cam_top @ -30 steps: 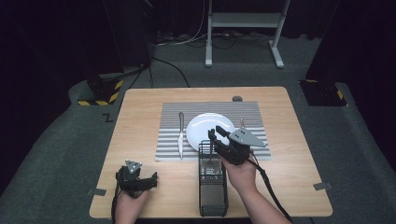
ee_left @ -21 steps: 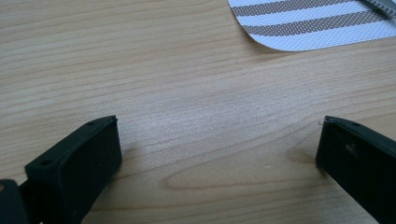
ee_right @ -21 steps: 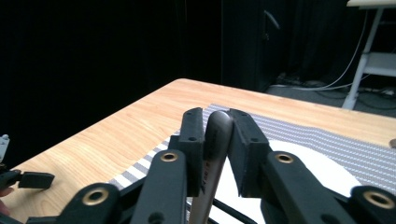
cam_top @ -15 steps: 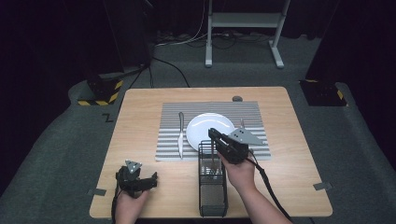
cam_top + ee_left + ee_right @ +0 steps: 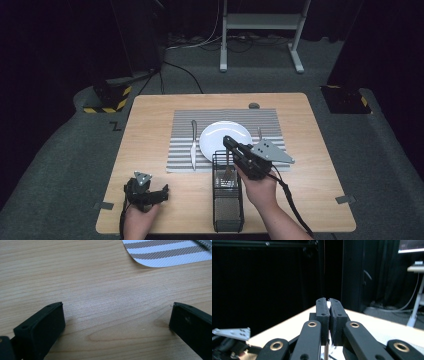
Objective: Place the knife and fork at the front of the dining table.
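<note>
Now right gripper (image 5: pixel 229 142) clamped on thin metal utensil (image 5: pixel 228 167), probably fork, above black mesh caddy (image 5: pixel 227 210); left gripper (image 5: pixel 117 322) wide.

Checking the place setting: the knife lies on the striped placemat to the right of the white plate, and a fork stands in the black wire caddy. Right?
Not quite. The knife lies left of the white plate, as the high view shows. It is on the striped placemat, and the fork stands in the black wire caddy.

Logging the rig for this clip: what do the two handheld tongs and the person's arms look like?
Both tongs are black: the left tongs and right tongs each carry a grey three-cornered plate on top. A black cable trails from the right one. Brass-coloured rivets mark its linkage. The forearms show no sleeves.
</note>
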### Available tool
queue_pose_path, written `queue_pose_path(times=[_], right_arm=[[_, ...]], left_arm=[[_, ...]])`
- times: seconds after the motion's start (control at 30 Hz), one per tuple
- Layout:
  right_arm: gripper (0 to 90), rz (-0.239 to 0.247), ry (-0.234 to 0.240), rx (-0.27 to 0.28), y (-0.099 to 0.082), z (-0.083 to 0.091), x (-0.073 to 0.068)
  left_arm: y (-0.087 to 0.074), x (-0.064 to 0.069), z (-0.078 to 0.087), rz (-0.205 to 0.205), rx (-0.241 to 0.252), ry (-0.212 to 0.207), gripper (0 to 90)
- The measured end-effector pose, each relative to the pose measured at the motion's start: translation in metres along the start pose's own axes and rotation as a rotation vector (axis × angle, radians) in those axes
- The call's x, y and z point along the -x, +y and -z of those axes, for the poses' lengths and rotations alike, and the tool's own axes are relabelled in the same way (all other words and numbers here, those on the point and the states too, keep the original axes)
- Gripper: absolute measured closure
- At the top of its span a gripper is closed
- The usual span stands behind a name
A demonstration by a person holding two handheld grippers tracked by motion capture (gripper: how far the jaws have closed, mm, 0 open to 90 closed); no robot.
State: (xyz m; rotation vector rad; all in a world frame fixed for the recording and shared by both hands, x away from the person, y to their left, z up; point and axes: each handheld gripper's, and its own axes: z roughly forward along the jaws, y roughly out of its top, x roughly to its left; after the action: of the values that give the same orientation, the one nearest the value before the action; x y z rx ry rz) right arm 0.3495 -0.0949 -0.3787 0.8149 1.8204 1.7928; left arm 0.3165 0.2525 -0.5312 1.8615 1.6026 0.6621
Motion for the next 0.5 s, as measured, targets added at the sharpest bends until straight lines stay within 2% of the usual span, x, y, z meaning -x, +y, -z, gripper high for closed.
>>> queue_pose_path(times=[0.27,0.5], right_arm=[[87.1,0.049,0.011,0.078,0.027,0.019,-0.015],[87.2,0.045,-0.003,0.119,0.041,0.034,-0.013]], left_arm=[[0.000,0.000,0.000,-0.001,-0.001,0.000,0.1],[0.000,0.000,0.000,0.000,-0.001,0.001,0.0]])
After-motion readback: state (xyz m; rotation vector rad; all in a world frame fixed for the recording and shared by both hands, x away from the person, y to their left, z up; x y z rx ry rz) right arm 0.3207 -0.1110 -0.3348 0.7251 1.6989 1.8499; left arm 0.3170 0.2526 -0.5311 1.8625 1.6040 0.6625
